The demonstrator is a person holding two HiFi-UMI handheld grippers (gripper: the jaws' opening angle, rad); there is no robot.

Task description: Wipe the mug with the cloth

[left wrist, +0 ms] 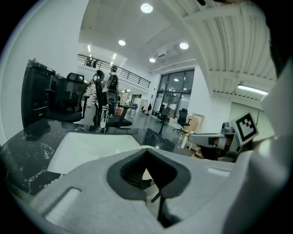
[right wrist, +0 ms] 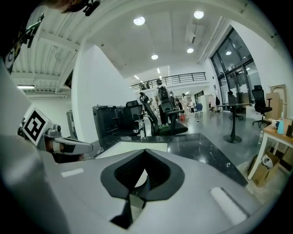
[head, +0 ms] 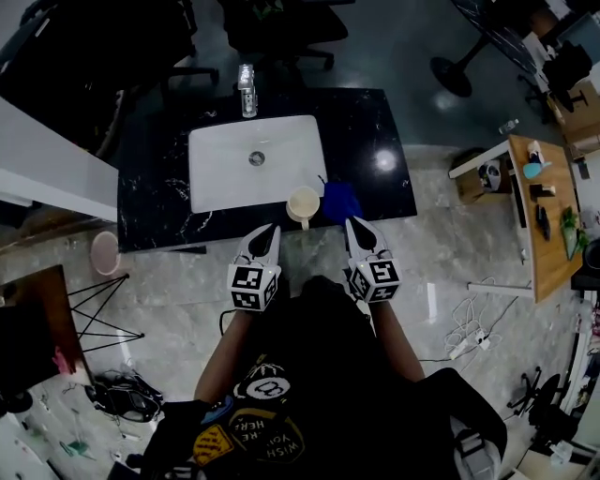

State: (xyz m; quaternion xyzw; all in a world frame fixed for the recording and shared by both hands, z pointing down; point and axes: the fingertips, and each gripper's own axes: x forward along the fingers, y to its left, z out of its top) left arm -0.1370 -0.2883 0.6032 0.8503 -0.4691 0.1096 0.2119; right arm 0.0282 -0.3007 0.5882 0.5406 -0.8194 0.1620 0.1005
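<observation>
In the head view a cream mug [head: 303,204] stands on the black marble counter [head: 375,131], at the front right corner of the white sink [head: 225,169]. A crumpled blue cloth [head: 340,201] lies just right of the mug, touching it. My left gripper [head: 274,229] hangs in front of the counter's near edge, its tip pointing at the mug's left side, jaws together and empty. My right gripper [head: 352,223] is level with it, its tip just before the cloth, jaws likewise closed with nothing in them. In the gripper views the closed jaws [left wrist: 146,151] [right wrist: 145,151] hide most of the mug.
A chrome faucet [head: 247,91] stands behind the sink. Office chairs [head: 281,28] sit beyond the counter. A pink round stool [head: 104,251] is at the counter's left front. A wooden table [head: 548,244] with small items stands at the right, with cables [head: 464,328] on the floor.
</observation>
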